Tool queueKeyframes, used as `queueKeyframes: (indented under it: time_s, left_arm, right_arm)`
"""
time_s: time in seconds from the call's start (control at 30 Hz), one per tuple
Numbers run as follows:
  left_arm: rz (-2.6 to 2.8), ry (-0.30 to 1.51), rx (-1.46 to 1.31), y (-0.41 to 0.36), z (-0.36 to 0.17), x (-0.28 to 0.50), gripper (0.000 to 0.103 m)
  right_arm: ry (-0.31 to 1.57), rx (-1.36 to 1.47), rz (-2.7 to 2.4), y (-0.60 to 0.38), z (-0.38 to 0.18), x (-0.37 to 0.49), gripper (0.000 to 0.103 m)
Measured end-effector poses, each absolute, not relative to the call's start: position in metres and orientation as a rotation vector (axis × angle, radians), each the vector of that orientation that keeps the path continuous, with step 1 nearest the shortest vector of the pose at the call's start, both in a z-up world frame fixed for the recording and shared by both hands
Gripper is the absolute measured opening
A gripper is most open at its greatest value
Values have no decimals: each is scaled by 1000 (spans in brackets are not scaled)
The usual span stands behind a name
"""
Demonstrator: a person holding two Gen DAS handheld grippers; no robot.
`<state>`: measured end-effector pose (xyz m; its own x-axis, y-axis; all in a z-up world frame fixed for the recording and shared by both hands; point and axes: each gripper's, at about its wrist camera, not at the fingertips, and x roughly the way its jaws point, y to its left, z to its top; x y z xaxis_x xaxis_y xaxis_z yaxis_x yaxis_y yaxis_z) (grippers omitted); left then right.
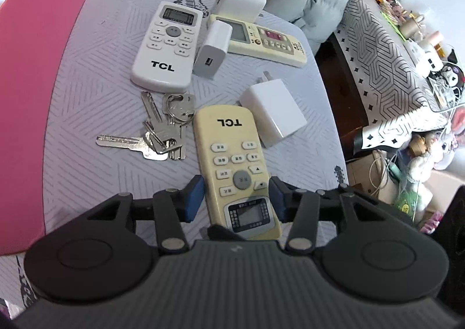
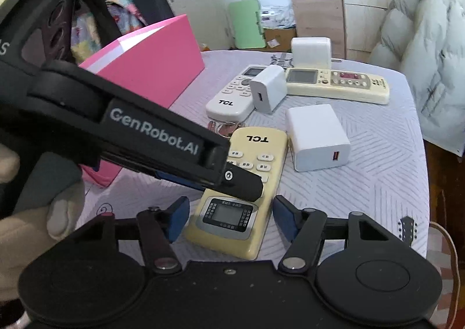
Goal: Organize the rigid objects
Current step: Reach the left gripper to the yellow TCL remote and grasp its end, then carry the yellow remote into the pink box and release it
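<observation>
1. Round table (image 1: 87, 73) under a pale lilac quilted cloth, carrying the whole clutter; pink box (image 2: 151, 67) standing at its left edge, likely the place for sorted things, though that is only a guess.
2. Left gripper (image 1: 236, 198) low over the near edge, jaws spread, blue pads either side of the yellowed remote without visibly pressing on it; seen from the right wrist as a black arm slanting in across the buttons.
3. Right gripper (image 2: 229, 217) also at the near end, jaws spread, straddling the screen end of the same remote; contact with the sides not clear.
4. Yellowed remote (image 1: 237, 166) lying flat, face up, at the near middle of the table; long axis running away from both cameras; screen end nearest, "TCL" end pointing toward the far pile.
5. White remote (image 1: 167, 44) further back, lengthwise too but reversed, screen end far; a third cream remote (image 1: 261, 39) lying crosswise behind it.
6. Large white charger (image 1: 273, 116) just beside the yellowed remote's far right corner; two more chargers among the far remotes.
7. Bunch of keys (image 1: 158, 131) just left of the yellowed remote.
8. Step in hand, by judgement: taking hold of the yellowed remote; next move calls for closing one pair of pads squarely across its narrow width, lifting level, avoiding the charger and keys close alongside.
</observation>
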<state>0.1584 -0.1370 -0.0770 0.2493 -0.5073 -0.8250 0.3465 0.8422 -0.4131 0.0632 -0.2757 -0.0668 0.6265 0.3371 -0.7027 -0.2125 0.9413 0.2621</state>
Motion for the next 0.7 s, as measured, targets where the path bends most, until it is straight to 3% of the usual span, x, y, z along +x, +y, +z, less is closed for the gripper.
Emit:
queueKeyframes:
  time_s: [0.2,0.33,0.4,0.7]
  left_arm:
    - [-574,1142,-139,-140,-77,150,45]
    - [-571,1112,-64,-151,-73,139,45]
    - [-596,1131,-94,-148,-74,140,45]
    - [-624,1097,-141,-137,-69,137,45]
  right_arm:
    - [800,74,294,-262,-71,59,75]
    - [778,-46,209,-245,-72,54,69]
    - [776,-18,177,-250,-71,55,61]
    - [760,19,170,-254,-65,54,61]
